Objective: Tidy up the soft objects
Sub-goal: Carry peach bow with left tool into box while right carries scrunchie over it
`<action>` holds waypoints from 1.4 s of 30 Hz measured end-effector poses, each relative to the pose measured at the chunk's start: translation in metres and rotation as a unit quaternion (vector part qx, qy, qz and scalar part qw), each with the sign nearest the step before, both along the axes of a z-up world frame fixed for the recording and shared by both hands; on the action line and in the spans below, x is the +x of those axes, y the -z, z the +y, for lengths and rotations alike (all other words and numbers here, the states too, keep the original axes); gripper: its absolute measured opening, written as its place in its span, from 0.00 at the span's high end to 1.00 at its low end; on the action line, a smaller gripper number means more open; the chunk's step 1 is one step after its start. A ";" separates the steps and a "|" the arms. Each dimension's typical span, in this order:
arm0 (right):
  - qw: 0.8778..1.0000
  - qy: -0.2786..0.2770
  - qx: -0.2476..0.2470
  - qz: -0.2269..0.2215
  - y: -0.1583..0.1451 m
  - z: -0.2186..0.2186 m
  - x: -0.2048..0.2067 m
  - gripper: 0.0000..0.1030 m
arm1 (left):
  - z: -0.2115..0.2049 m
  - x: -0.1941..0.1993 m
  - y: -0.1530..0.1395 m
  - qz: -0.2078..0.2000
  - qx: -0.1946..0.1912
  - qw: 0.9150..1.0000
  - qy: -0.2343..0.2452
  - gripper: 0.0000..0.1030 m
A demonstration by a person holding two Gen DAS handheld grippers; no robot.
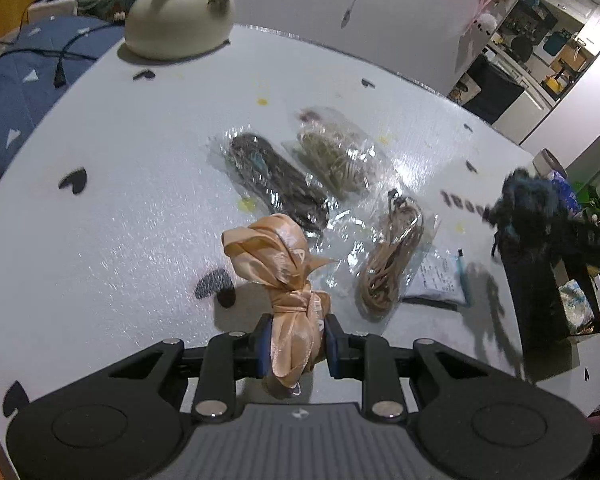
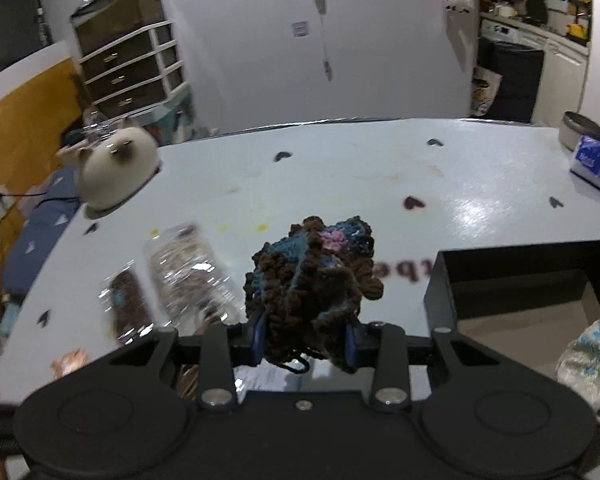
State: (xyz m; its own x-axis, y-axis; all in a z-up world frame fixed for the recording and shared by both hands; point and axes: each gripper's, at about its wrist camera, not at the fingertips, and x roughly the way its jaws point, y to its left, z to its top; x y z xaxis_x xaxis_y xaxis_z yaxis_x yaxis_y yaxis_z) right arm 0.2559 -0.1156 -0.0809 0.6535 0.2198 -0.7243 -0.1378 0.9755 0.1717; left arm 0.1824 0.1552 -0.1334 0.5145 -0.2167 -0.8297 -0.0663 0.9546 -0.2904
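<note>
The left tool (image 1: 293, 340) is closed tight on a peach satin scarf (image 1: 284, 280), its blue pads pinching the knotted waist of the cloth; the fabric is glossy and sheer, bunched into a crumpled puff above the pads with a short tail hanging below them, and it is held just above the near part of the pale worktop (image 1: 120, 200); the right tool (image 2: 305, 340) is clamped on a crocheted piece (image 2: 312, 280), a lumpy wad of dark brown yarn with teal patches and a spot of pink, its frilled edge curling out to the right, carried clear of the worktop near the black box (image 2: 440, 292) at the right edge; inside that box lies a white cloth with light blue print (image 2: 592, 364); three clear bags lie side by side toward the middle of the worktop, a dark bundle (image 1: 276, 184), a pale greenish bundle (image 1: 336, 156) and a tan cord bundle (image 1: 392, 256); a cream cat-shaped lamp (image 1: 180, 16) sits at the far left corner.
</note>
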 end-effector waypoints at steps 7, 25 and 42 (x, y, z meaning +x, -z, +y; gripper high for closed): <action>0.998 -0.064 0.007 0.006 0.000 0.001 -0.034 0.64 | -0.005 -0.004 -0.018 -0.027 -0.003 1.000 -0.006 0.74; 0.991 -0.124 0.034 -0.049 -0.033 -0.081 -0.057 0.65 | -0.107 -0.002 -0.060 -0.081 -0.006 0.997 0.009 0.74; 0.995 -0.075 0.018 -0.062 -0.032 -0.204 -0.050 0.64 | -0.247 0.022 -0.060 -0.097 -0.015 0.992 0.080 0.73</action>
